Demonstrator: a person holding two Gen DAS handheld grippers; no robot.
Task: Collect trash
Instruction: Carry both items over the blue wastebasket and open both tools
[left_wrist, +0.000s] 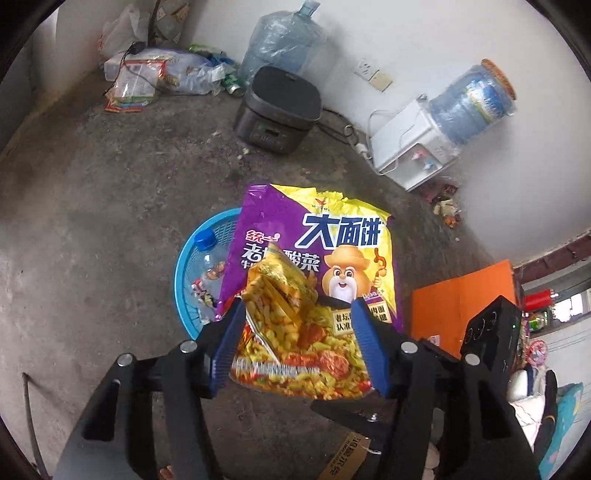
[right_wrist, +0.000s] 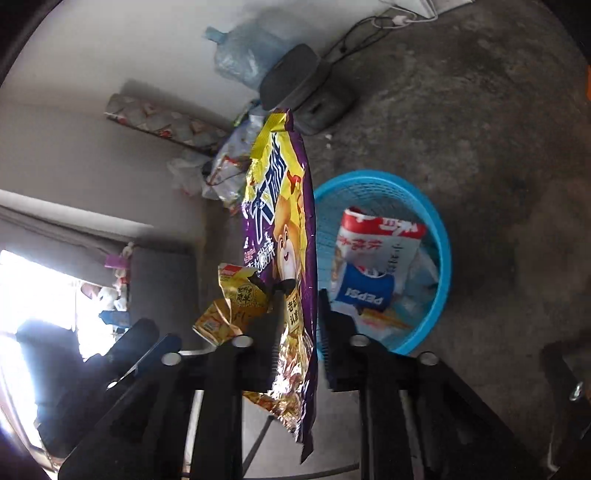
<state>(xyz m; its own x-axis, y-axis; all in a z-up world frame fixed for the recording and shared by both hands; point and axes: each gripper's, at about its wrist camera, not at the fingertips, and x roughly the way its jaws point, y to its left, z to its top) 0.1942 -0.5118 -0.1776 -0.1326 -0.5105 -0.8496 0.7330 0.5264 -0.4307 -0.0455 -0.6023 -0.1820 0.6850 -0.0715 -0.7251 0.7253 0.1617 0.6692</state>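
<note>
A purple and yellow noodle wrapper (left_wrist: 314, 229) hangs over the blue basket (left_wrist: 184, 280), with a small yellow sachet (left_wrist: 280, 288) in front of it. My left gripper (left_wrist: 297, 310) is open, its blue pads spread to either side of the wrapper and the sachet. In the right wrist view the same wrapper (right_wrist: 280, 206) shows edge-on between the fingers of my right gripper (right_wrist: 299, 295), which is also open; the sachet (right_wrist: 236, 291) sits just to its left. The basket (right_wrist: 439, 229) holds a Pepsi can (right_wrist: 365, 291), a red and white packet (right_wrist: 380, 236) and a water bottle (left_wrist: 210, 266).
On the concrete floor a dark rice cooker (left_wrist: 279, 107) stands by the wall. A water jug (left_wrist: 284, 37) is behind it and a white dispenser (left_wrist: 413, 144) to its right. Bags and wrappers are piled in the corner (left_wrist: 147, 74). An orange box (left_wrist: 461, 302) is at the right.
</note>
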